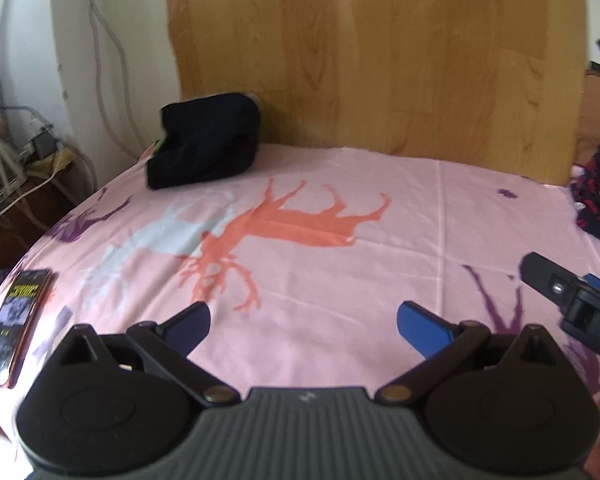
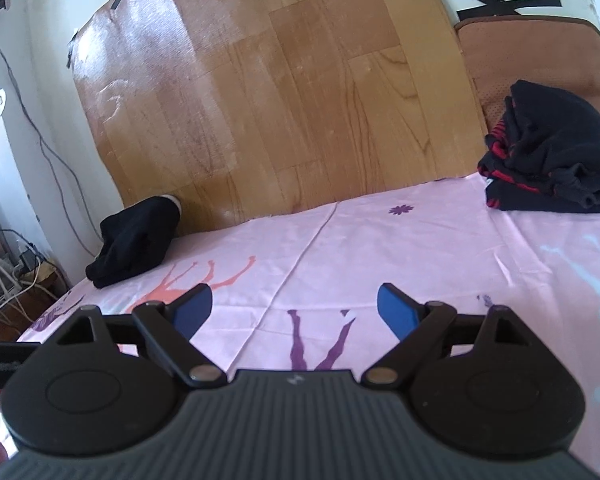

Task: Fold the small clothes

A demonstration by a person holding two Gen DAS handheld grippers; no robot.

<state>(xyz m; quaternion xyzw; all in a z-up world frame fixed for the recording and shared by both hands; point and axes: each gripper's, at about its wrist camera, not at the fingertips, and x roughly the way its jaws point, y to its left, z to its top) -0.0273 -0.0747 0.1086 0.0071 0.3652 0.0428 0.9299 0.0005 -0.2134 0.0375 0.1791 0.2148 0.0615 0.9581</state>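
In the left wrist view, the left tongs (image 1: 304, 330) are seen spread wide and empty over the pink bed sheet (image 1: 380, 208), with nothing between the blue pads. A folded black garment (image 1: 204, 142) lies ahead and to the left at the far edge of the bed, against the wooden board (image 1: 380, 52); its long axis runs roughly across the view. At the right margin a crumpled dark pile with red stripes (image 1: 598, 192) is only partly caught, and the tip of the right tongs (image 1: 572, 300) intrudes below it; from here it cannot be told how those are set. A small printed box (image 1: 16, 320) is seen at the left edge of the bed, which the other view does not show. In the right wrist view, the right tongs (image 2: 294, 312) are likewise shown released and holding nothing above the sheet. Here the striped pile (image 2: 552, 156) is shown nearly whole, ahead and to the right, heaped rather than flat, with no clear long axis. The folded garment (image 2: 136, 236) sits far off to the left. The unfolded pile is judged to be the next piece, and the right hand is judged the nearer to it.
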